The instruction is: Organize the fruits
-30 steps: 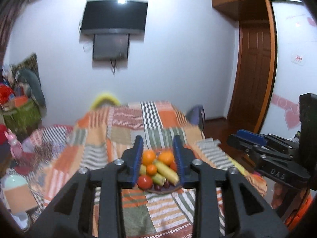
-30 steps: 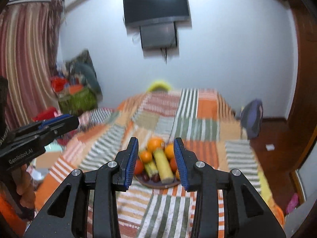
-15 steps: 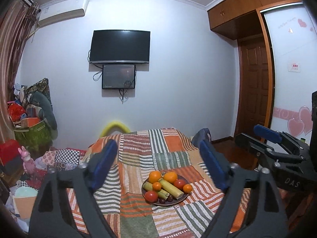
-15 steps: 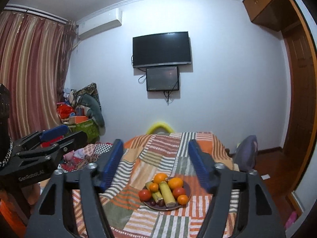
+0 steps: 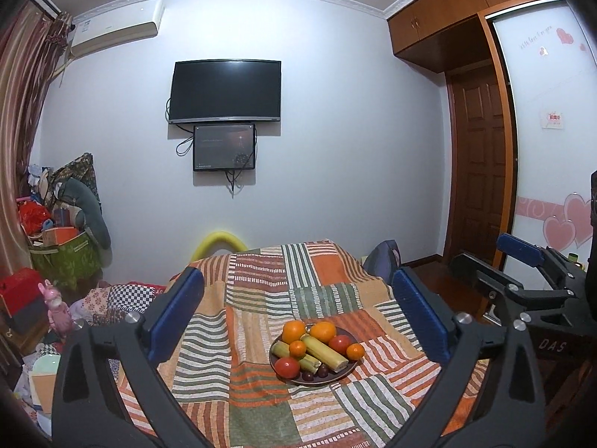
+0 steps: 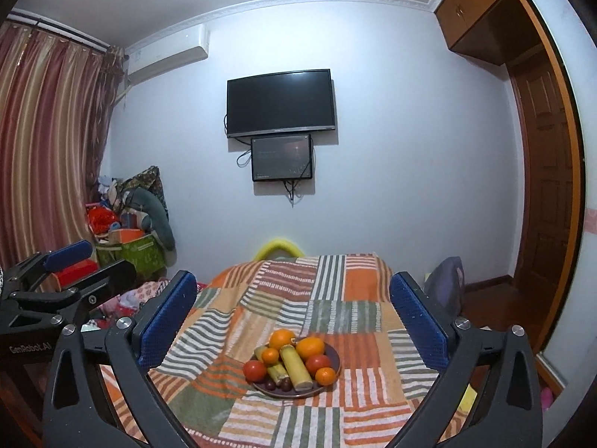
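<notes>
A pale wall [image 5: 335, 149] carries a dark television [image 5: 225, 91] with a smaller screen [image 5: 224, 147] just below it and an air conditioner [image 5: 115, 31] near the ceiling at the left. Striped curtains [image 6: 48, 142] hang on the left above a heap of bags and clothes [image 5: 63, 231]. On the right stand a brown wooden door [image 5: 479, 171], overhead cupboards [image 5: 447, 11] and a white sliding panel with pink hearts [image 5: 552, 142], while a bed under a striped patchwork blanket [image 5: 261, 298] fills the middle.

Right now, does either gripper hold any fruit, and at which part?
Nothing is held. The left gripper and right gripper have just opened wide, empty; all fruit lies on the plate.
</notes>
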### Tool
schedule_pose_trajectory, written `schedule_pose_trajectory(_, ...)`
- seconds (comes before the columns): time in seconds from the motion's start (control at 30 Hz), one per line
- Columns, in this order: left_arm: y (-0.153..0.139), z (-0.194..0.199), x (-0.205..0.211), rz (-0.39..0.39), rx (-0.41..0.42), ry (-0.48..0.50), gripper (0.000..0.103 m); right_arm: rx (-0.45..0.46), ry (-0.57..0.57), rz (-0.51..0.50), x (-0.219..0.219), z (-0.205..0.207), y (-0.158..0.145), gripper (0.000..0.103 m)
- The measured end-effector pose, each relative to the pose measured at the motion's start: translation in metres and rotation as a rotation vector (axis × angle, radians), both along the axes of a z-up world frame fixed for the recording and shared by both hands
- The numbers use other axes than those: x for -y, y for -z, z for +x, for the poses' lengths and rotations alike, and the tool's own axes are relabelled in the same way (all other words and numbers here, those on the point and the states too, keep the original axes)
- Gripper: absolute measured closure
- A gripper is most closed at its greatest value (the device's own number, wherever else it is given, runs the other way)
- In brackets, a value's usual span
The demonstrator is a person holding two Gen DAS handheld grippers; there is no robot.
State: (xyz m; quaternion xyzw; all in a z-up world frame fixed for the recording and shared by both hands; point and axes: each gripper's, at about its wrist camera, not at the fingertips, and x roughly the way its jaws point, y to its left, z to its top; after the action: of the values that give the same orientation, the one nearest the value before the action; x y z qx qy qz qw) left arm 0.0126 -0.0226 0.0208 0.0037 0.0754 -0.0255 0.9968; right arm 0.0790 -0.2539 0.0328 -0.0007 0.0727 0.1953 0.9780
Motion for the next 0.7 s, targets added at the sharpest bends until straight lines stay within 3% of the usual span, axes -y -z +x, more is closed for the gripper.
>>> schedule_pose_trajectory(0.7, 0.0015, 0.0013, -0.0046, -0.023, -0.007, 0.000, 0.000, -0.009, -0.004, -0.016, 0.0025, -0.0047, 0.0006, 0.000)
